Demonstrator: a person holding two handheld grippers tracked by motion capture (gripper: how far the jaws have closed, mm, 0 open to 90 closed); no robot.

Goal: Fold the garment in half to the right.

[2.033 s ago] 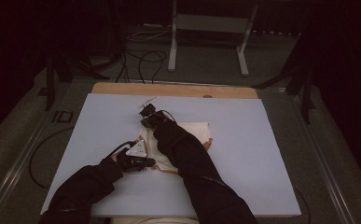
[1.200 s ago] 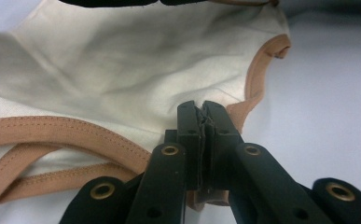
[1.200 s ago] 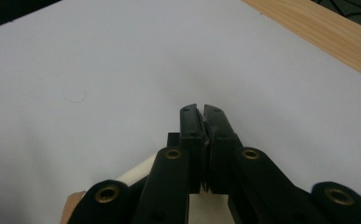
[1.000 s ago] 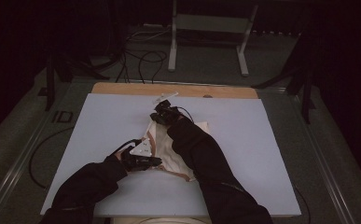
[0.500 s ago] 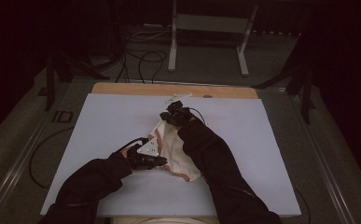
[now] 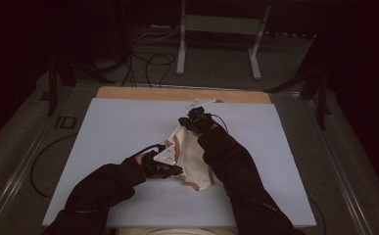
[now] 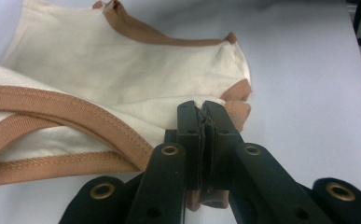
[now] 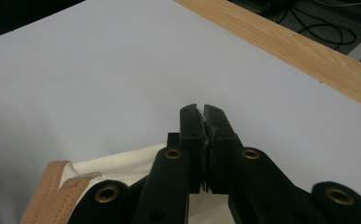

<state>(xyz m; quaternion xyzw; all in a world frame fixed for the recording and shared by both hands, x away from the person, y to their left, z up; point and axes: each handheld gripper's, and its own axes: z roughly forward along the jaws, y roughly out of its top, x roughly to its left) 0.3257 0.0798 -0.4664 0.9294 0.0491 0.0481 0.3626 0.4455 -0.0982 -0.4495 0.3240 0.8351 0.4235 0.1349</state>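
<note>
The cream cloth (image 6: 193, 155) with tan trim has lifted and bunched since a moment ago, stretched between my tongs. My left tongs (image 7: 203, 116) pinch its near hem; my right tongs (image 8: 202, 122) grip its far edge. Past them runs the pale table (image 6: 118, 127) with its wooden strip (image 8: 281, 44).

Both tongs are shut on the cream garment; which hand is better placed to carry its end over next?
Right, probably. The right tongs hold the cream garment at its far end, lifted; the left tongs pin its near trimmed edge.
</note>
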